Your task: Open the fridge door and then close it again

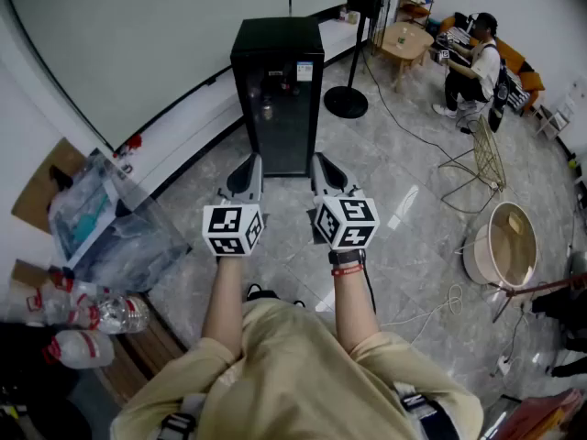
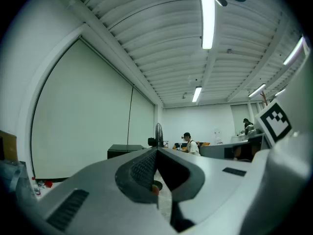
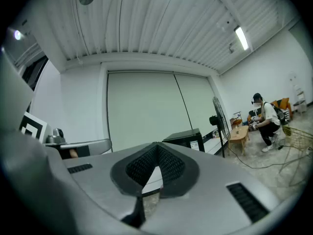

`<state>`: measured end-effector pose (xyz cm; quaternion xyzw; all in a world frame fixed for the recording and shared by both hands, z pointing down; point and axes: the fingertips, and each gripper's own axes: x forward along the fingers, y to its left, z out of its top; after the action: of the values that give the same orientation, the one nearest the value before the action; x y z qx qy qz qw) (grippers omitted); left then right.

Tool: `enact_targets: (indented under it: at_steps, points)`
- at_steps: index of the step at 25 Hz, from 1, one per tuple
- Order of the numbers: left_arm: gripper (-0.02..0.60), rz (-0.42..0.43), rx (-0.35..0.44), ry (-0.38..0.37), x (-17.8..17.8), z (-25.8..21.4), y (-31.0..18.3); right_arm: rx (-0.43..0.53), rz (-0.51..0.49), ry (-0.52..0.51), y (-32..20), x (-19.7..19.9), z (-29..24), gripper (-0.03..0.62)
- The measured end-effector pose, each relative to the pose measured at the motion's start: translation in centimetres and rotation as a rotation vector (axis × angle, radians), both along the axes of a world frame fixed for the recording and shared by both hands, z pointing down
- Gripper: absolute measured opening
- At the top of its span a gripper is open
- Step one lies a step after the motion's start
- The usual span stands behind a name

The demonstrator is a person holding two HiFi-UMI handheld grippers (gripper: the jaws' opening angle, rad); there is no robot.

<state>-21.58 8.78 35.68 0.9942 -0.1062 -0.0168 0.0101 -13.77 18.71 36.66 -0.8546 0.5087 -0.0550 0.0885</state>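
The fridge [image 1: 277, 94], a small black cabinet with a dark glass door [image 1: 280, 117], stands on the grey marble floor [image 1: 404, 200] at its far edge, its back against the low white ledge [image 1: 197, 122] that runs along the wall. The door lies flush with the cabinet, closed, with a pale sticker [image 1: 304, 70] at its upper right corner. The person holds both tools out level towards the fridge front, side by side and short of it, touching nothing. The left gripper [image 1: 249, 161] is narrow: in its own view its jaws [image 2: 156, 151] meet at the tips with nothing between them, and the fridge [image 2: 124, 151] shows beyond them to the left. The right gripper [image 1: 320, 159] is the same, its jaws [image 3: 156, 145] pressed together and empty, the fridge [image 3: 188, 137] standing just to the right of the tips. A black fan [image 1: 347, 99] on a round base stands on the floor just right of the fridge. Further right a person [image 1: 472, 67] sits beside a low wooden table [image 1: 406, 42]. A pale round basin [image 1: 500, 246] lies near the right edge of the floor, and plastic bottles [image 1: 92, 314] lie on a low wooden bench at the left.
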Motion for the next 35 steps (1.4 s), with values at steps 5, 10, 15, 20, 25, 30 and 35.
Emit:
enact_targets:
  at_steps: [5,10,15,20,25,30,35]
  points:
    - [0.015,-0.004,-0.029,-0.023,0.7,1.4,-0.1,-0.001,-0.013,-0.002,0.1,0.1,0.4,0.021]
    - [0.015,0.006,-0.032,-0.045,2.1,3.0,-1.2,-0.02,-0.013,-0.035,-1.5,1.4,2.2,0.021]
    - [0.015,0.003,-0.041,-0.048,4.4,3.9,-4.9,-0.05,-0.002,-0.019,-5.1,3.8,2.8,0.021]
    - [0.015,-0.009,-0.037,-0.04,7.3,3.9,-10.3,-0.08,0.006,0.013,-10.0,6.8,2.4,0.022]
    - [0.017,-0.017,-0.034,-0.022,11.1,2.8,-14.2,-0.082,0.006,0.026,-13.7,10.7,1.6,0.023]
    - [0.017,-0.042,-0.087,0.004,13.8,3.2,-21.1,-0.108,-0.005,0.028,-20.2,13.2,2.2,0.023]
    - [0.017,-0.011,-0.06,-0.048,16.9,4.3,-24.2,-0.118,-0.004,0.013,-23.9,15.8,2.8,0.023]
